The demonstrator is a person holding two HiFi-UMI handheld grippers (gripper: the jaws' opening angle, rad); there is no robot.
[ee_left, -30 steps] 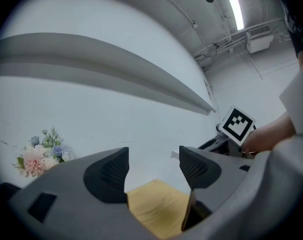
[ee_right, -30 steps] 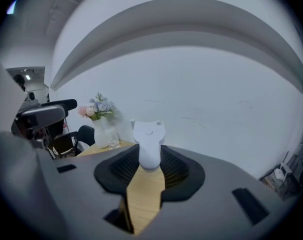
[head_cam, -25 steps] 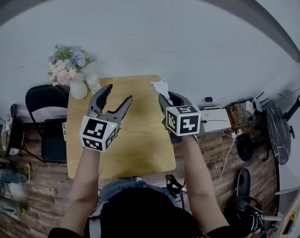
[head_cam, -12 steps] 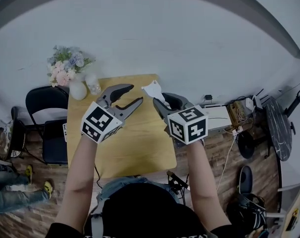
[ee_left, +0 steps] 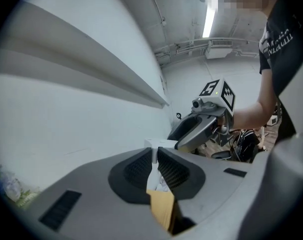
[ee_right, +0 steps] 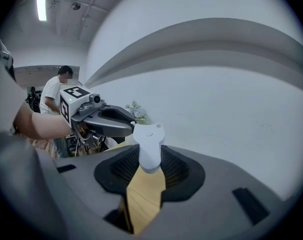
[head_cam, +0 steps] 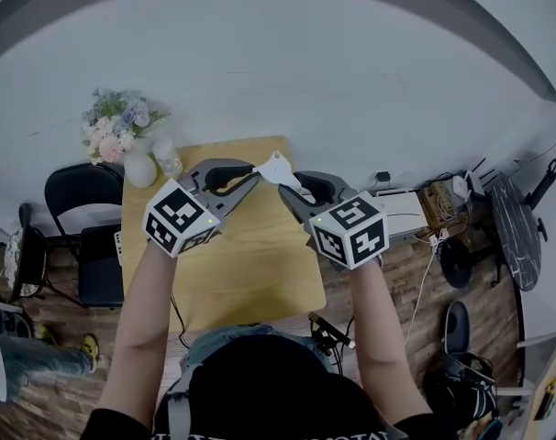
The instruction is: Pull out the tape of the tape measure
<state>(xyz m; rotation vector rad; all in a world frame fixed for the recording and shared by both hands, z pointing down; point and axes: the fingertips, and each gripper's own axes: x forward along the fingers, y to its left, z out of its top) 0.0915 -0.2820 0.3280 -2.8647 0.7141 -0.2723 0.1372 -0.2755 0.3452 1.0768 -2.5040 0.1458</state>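
The white tape measure [head_cam: 280,167] hangs above the wooden table [head_cam: 250,264], and my right gripper [head_cam: 293,187] is shut on its case. In the right gripper view the case [ee_right: 148,143] stands upright between that gripper's [ee_right: 150,160] ribbed pads. My left gripper [head_cam: 252,171] meets the case from the left. Its jaws are closing, nearly together, with a thin white tab [ee_left: 153,154] of the tape pinched between the pads in the left gripper view [ee_left: 153,160]. The tape measure's body [ee_left: 156,144] peeks out just past the tips, with the right gripper [ee_left: 199,129] behind it.
A white vase of flowers [head_cam: 120,134] and a small clear glass [head_cam: 171,159] stand at the table's far left corner. A black chair [head_cam: 81,236] is left of the table. Cables and boxes [head_cam: 443,214] lie on the floor at the right. A person in white [ee_right: 54,101] stands far off.
My left gripper has swung right to the tape measure and its wide-open jaws have come together on the tab. The right gripper has shifted a little left with the case.
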